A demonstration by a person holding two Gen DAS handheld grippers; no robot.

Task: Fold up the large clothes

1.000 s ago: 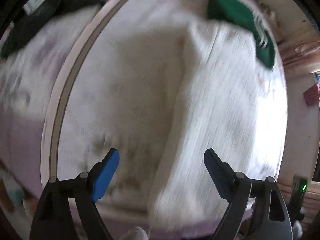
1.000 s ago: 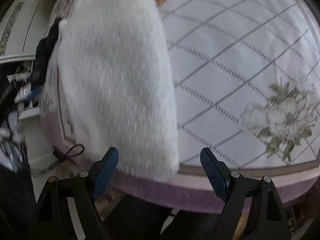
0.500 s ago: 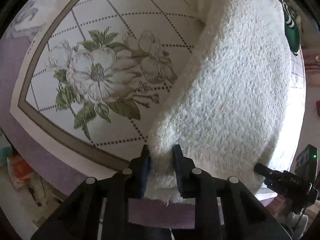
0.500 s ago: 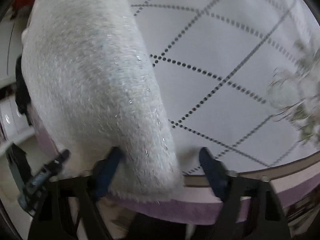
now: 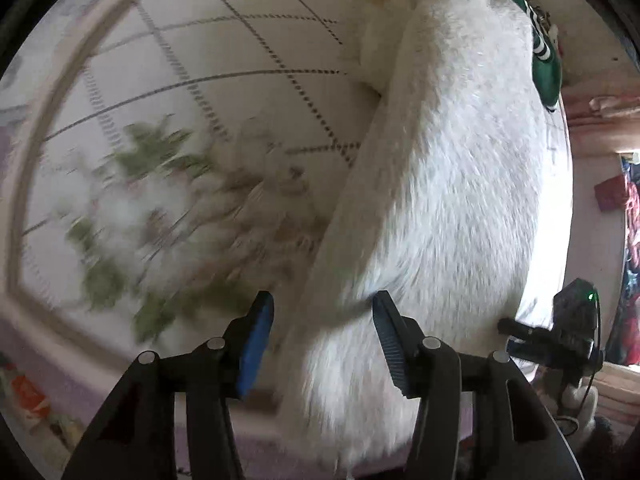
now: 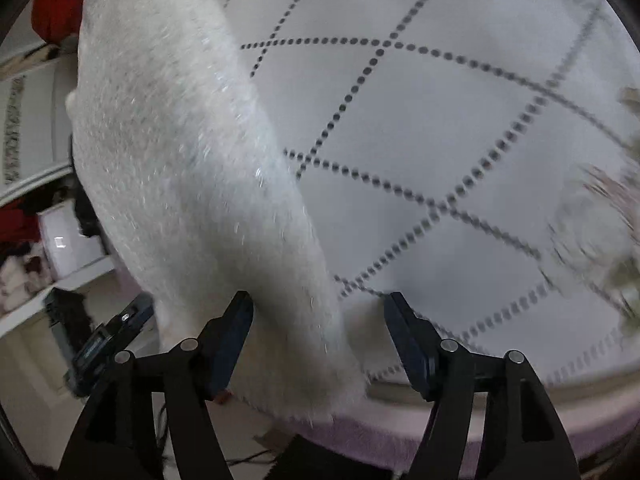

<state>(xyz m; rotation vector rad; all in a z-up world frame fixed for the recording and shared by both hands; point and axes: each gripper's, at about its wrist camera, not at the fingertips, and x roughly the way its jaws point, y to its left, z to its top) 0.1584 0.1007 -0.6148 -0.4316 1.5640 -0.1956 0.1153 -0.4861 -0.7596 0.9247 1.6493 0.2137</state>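
Scene: a fluffy white garment point(image 5: 448, 184) lies across a bed point(image 5: 248, 92) covered in a white quilt with dotted diamond lines and a flower print; the flowers are blurred at centre left of the left wrist view
Garment: in the left wrist view it fills the right half of the frame, its hem reaching the bed's lilac edge at the bottom; in the right wrist view the same white garment point(image 6: 192, 168) runs from upper left down to bottom centre
Left gripper point(image 5: 323, 334): jaws parting, blue pads either side of the garment's lower corner; the fabric sits between them, and neither pad is pressing on it
Right gripper point(image 6: 318, 332): jaws spreading wide, the garment's edge between them; the left pad is close against the pile, the right pad clear of it
Background: a green garment point(image 5: 544, 68) with white stripes lies at upper right of the left wrist view, beyond the white one; something red point(image 6: 56, 8) shows at upper left of the right wrist view
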